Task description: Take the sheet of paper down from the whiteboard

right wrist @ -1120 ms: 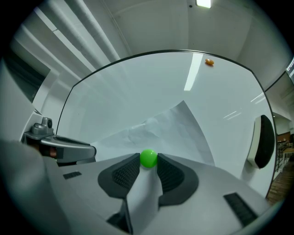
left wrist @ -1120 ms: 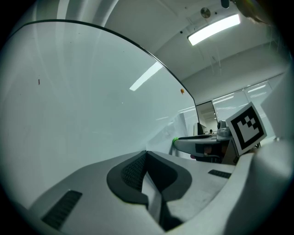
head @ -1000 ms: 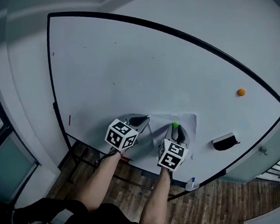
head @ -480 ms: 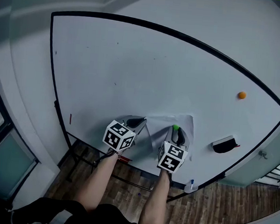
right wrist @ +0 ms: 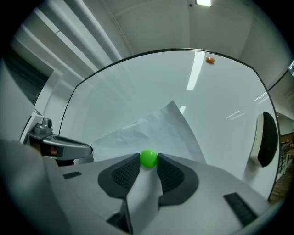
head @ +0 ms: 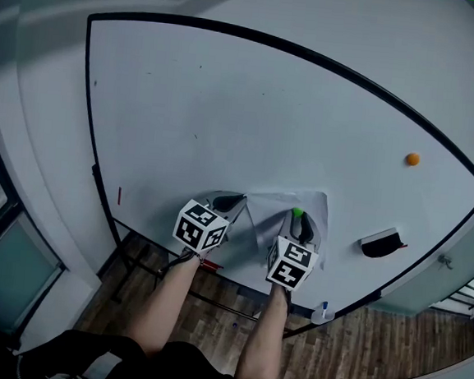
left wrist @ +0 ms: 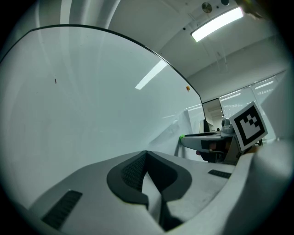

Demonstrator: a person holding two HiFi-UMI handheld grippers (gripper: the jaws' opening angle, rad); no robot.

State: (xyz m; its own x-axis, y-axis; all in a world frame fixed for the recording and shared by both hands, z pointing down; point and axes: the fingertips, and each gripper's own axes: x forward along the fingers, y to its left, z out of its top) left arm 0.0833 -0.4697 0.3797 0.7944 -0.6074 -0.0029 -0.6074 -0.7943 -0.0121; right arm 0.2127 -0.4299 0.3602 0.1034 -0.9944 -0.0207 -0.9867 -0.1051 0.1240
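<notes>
Sheet of paper: white, thin, on lower part of whiteboard, pinned near its top edge by green magnet; left side creased and bowed off the board.
Handling (est.): v. light, limp, creases and tears easily, prob. slips on smooth pads. Take at edge or corner, not mid-sheet; pull gently once magnet is off.
Left gripper: jaws together, pinching sheet's upper left corner.
Right gripper: jaws clamped on magnet, tips at board.
</notes>
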